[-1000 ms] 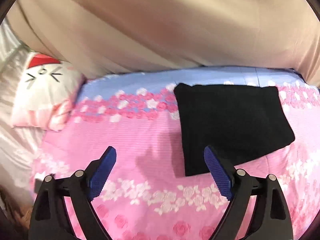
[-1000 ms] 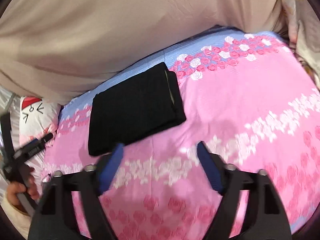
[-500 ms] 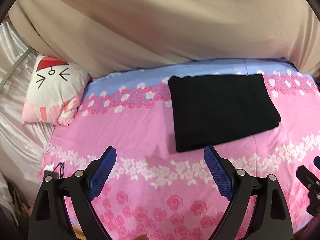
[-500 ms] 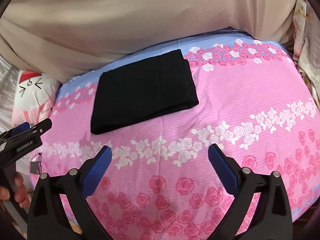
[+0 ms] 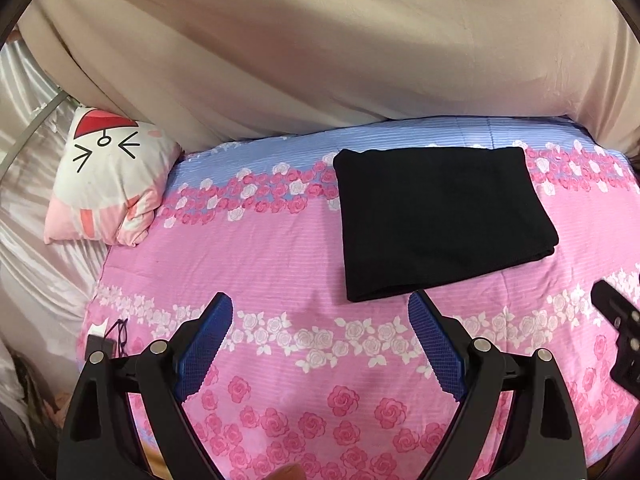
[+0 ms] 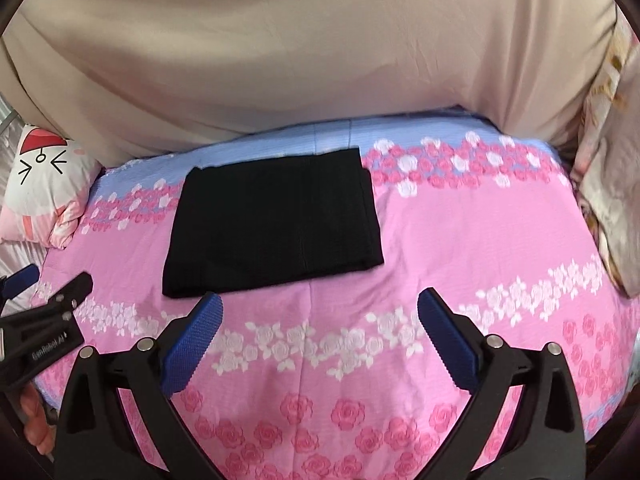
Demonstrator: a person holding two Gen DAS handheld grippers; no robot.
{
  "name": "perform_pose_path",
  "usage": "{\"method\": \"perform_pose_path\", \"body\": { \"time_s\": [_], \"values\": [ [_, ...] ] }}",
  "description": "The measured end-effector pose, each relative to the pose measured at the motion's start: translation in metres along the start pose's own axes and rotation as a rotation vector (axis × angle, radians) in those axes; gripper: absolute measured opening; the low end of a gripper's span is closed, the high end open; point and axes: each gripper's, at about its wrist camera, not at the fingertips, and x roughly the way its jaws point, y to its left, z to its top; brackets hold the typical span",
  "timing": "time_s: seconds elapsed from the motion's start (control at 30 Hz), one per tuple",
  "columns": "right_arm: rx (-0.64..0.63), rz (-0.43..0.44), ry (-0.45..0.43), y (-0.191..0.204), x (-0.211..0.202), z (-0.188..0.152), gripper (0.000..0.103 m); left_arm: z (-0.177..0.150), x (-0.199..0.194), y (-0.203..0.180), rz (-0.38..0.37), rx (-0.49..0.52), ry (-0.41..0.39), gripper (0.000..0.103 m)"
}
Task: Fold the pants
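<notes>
The black pants [image 5: 438,220] lie folded into a flat rectangle on the pink rose-print bed cover [image 5: 280,264], toward the far side. They also show in the right wrist view [image 6: 276,220]. My left gripper [image 5: 320,316] is open and empty, held above the cover in front of the pants, apart from them. My right gripper [image 6: 320,316] is open and empty too, in front of the pants. The right gripper's body shows at the right edge of the left wrist view [image 5: 620,340]; the left gripper shows at the left edge of the right wrist view [image 6: 40,320].
A cat-face pillow [image 5: 108,180] lies at the far left of the bed, also in the right wrist view [image 6: 40,184]. A beige curtain [image 5: 320,48] hangs behind the bed. Glasses and a small dark item [image 5: 108,340] lie near the left edge. Patterned bedding [image 6: 608,208] is piled at right.
Both grippers have pulled back and up from the folded pants, so more of the bed shows. The pants have stayed folded in place. Both grippers remain open.
</notes>
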Motion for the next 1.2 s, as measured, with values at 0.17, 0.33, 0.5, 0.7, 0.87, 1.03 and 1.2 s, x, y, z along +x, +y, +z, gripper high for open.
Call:
{"method": "perform_pose_path", "body": {
  "time_s": [0.17,0.33,0.5,0.7,0.87,1.03,1.2],
  "values": [
    [0.019,-0.012,-0.038,0.004,0.003,0.021,0.096,0.007,0.006,0.001,0.013,-0.001,-0.017,0.087],
    [0.039,-0.009,-0.033,0.007,0.012,0.030,0.096,0.014,0.014,-0.005,0.014,0.003,-0.018,0.087],
    [0.032,0.001,-0.023,0.011,0.019,0.030,0.096,0.020,0.015,-0.013,0.019,0.017,-0.036,0.087],
    [0.034,0.004,-0.022,0.010,0.022,0.030,0.096,0.024,0.017,-0.017,0.010,0.019,-0.036,0.087],
    [0.041,-0.005,-0.023,0.008,0.025,0.031,0.096,0.027,0.021,-0.020,0.008,0.020,-0.034,0.087],
    [0.049,-0.009,-0.016,0.006,0.029,0.029,0.096,0.029,0.023,-0.022,0.012,0.018,-0.033,0.087],
    [0.046,-0.007,-0.017,0.005,0.030,0.030,0.096,0.033,0.027,-0.024,0.018,0.023,-0.034,0.087]
  ]
}}
